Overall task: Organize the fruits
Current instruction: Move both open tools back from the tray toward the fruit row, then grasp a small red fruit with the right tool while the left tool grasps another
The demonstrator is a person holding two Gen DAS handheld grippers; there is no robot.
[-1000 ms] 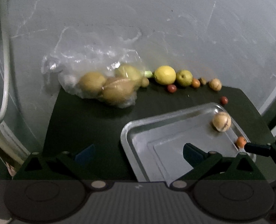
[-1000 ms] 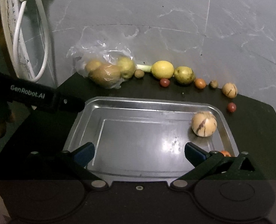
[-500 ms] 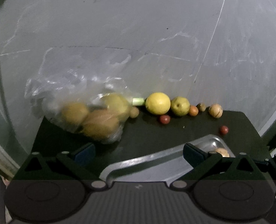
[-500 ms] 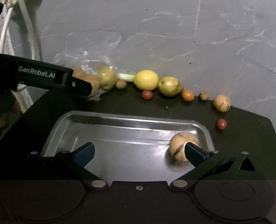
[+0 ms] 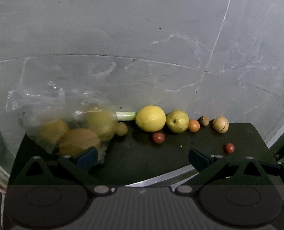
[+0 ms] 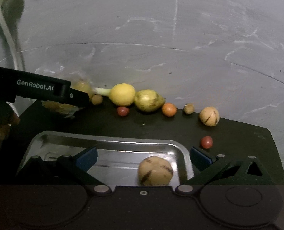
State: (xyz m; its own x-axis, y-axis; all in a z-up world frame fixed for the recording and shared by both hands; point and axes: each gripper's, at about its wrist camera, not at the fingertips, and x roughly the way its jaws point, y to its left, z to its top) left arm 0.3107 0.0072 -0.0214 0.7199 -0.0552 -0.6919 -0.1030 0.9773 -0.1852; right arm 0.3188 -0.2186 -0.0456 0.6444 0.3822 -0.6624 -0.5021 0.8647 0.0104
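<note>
On left gripper (image 6: 78,97), "GenRobot.AI" lettering, jaws apart

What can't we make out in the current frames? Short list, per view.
- Left wrist view: fruits inside the plastic bag are motion-blurred; count and kind unclear.
- Left wrist view: metal tray shows only a rim sliver; the left gripper body hides its contents.
- Right wrist view: the bag is mostly hidden behind the left gripper's finger.
- Right wrist view: tray's near part is cut off by the right gripper body; the striped fruit in it is blurred.
</note>
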